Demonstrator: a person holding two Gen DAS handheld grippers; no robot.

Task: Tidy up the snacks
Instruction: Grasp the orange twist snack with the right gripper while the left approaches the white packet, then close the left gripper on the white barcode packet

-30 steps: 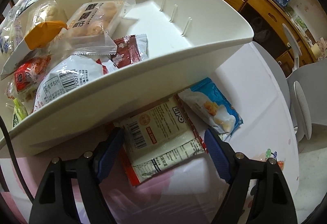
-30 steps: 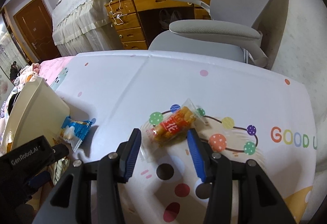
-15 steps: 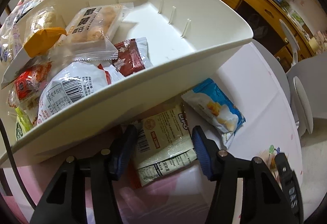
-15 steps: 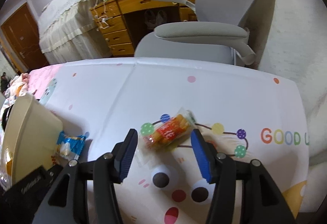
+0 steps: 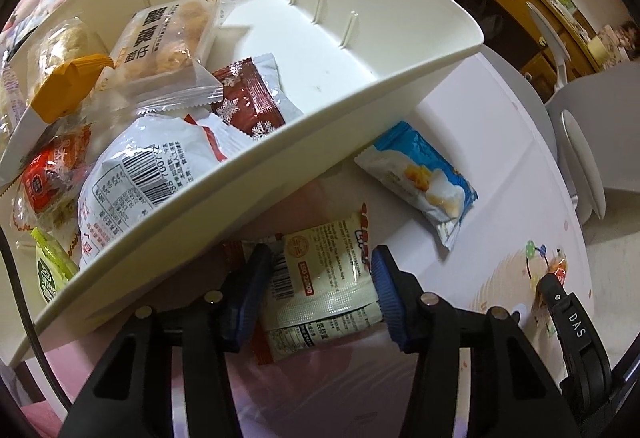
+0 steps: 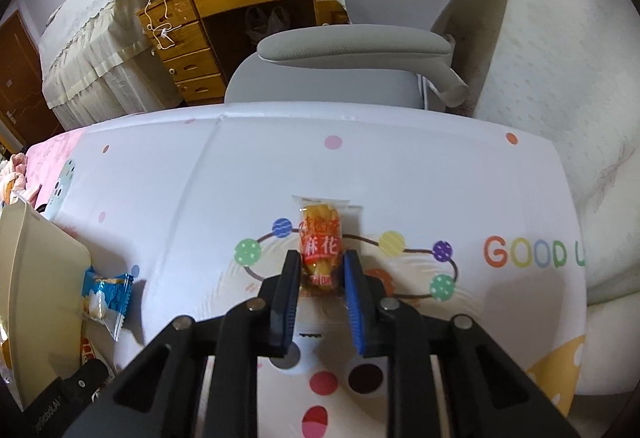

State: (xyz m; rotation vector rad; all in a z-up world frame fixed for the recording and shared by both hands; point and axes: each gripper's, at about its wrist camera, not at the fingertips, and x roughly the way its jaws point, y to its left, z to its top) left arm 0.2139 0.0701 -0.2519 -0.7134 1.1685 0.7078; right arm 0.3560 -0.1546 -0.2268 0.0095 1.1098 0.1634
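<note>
On the tablecloth (image 6: 168,198), right hand-held gripper (image 6: 322,270) clamps orange snack packet (image 6: 320,242).

**Layout of tray, packets and table**

We record a tray (image 5: 340,126) standing on the table (image 5: 500,158), with several packets (image 5: 168,38) piled in its left part. Just near of the tray's wall lies a flat packet (image 5: 324,278), partly under the tray's edge, between the left gripper's (image 5: 320,294) fingers. To its right and farther off lies a second packet (image 5: 420,182). Well apart to the right, a twist snack (image 6: 320,246) sits between the right gripper's (image 6: 322,278) fingers. A chair (image 6: 360,54) stands beyond the table's far edge.
</note>
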